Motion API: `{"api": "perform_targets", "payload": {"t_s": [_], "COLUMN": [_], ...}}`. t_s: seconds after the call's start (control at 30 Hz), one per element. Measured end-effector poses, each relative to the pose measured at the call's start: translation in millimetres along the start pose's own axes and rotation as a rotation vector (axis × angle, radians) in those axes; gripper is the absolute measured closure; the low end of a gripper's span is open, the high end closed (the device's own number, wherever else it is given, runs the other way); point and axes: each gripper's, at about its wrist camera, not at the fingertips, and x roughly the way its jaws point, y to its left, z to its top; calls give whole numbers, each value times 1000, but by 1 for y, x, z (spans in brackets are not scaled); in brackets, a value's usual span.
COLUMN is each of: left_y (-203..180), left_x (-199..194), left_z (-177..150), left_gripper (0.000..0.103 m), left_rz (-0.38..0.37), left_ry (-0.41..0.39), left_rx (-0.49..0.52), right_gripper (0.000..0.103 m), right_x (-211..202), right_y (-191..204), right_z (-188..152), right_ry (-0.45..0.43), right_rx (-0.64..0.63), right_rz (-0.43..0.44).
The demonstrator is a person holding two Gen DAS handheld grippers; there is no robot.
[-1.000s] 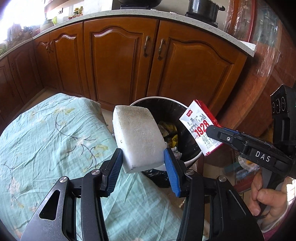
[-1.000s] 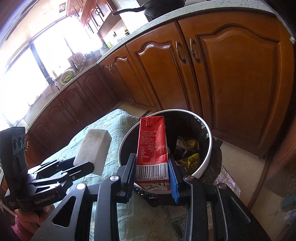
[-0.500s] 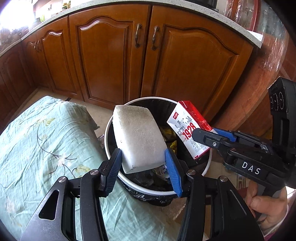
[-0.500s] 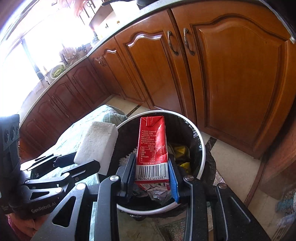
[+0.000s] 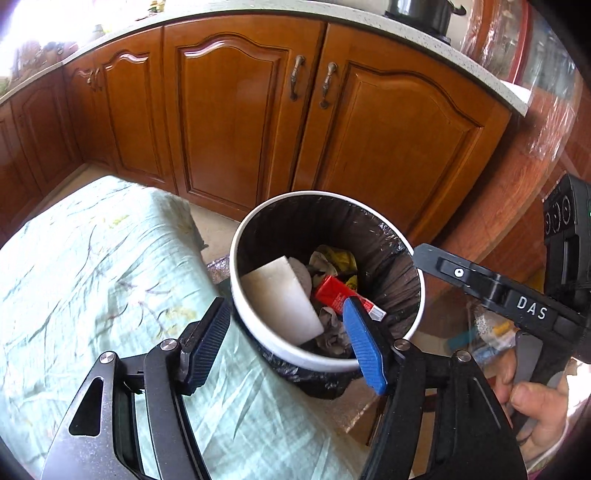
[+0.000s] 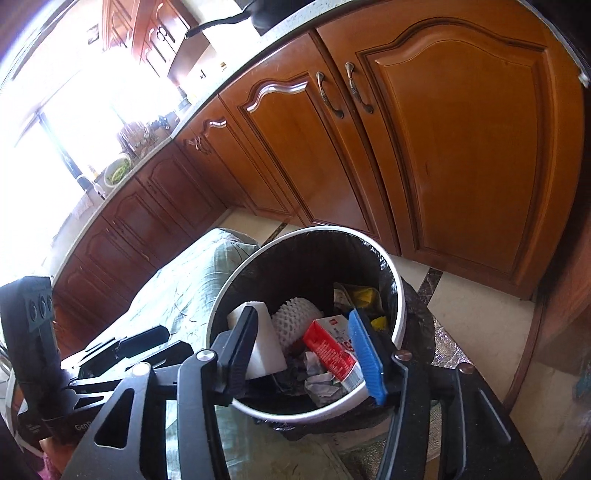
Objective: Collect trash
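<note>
A white trash bin [image 5: 414, 322] with a black liner stands beside the table. Inside lie a white foam block [image 5: 282, 300], a red milk carton [image 5: 334, 293] and other crumpled trash. My left gripper [image 5: 286, 341] is open and empty over the bin's near rim. In the right wrist view the bin [image 6: 400, 306] holds the foam block [image 6: 264, 350], the red carton [image 6: 328, 349] and a white foam net [image 6: 297, 319]. My right gripper [image 6: 306, 358] is open and empty above the bin. The right gripper also shows at the right of the left wrist view [image 5: 480, 284].
A table under a pale green floral cloth [image 5: 92, 280] sits left of the bin. Brown wooden cabinets [image 5: 236, 122] stand close behind it, under a countertop [image 5: 369, 33]. Tiled floor [image 6: 461, 306] lies to the right.
Both grippers opened. The foam block dropped from the left one and the red carton from the right one into the bin.
</note>
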Motion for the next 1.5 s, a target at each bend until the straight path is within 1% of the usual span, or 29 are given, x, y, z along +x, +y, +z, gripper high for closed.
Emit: {"api": "perform_targets", "payload": {"t_s": [0.1,0.17,0.3,0.47,0.6,0.73,0.83,0.9,0.97,1.07,1.13,1.2,1.27,1.3,1.4,1.5], "left_y": [9,15,27,36,42,49,54,57,59,59,59,58,56,55,54,55], "left_x": [-14,-22,-37,-54,-64,-71,-78,-87,-97,-114,-128,-143,-157,-163,-171,-173], "left_z": [-16,-26,-46,-68,-84,-97,-110,-120,-129,-138,-141,-144,-150,-153,-166,-178], "left_gripper": [35,33,33,30,29,29,28,27,25,21,18,12,0,0,0,0], "left_rz": [13,24,36,62,75,80,93,107,123,161,177,197,236,259,319,356], "left_ry": [-27,-42,-63,-88,-102,-104,-127,-155,-193,-261,-307,-365,-431,-461,-523,-554], "left_rx": [-37,-60,-111,-137,-147,-162,-170,-170,-166,-151,-145,-137,-127,-124,-110,-115], "right_gripper": [39,31,26,16,12,9,9,8,3,2,1,0,0,0,0,0], "right_x": [-10,-17,-30,-42,-47,-47,-51,-54,-61,-77,-92,-109,-123,-127,-124,-115], "right_y": [5,10,23,43,54,60,66,72,80,94,105,116,125,128,130,126], "right_z": [-12,-21,-42,-64,-78,-92,-103,-109,-115,-121,-123,-125,-130,-133,-144,-156], "right_ry": [-31,-49,-82,-125,-149,-141,-150,-171,-201,-269,-333,-413,-486,-510,-524,-503], "right_rx": [15,25,28,5,-8,-11,-35,-64,-105,-166,-206,-247,-285,-302,-320,-303], "right_rz": [17,30,47,54,50,43,12,-16,-43,-71,-89,-107,-115,-116,-129,-132]}}
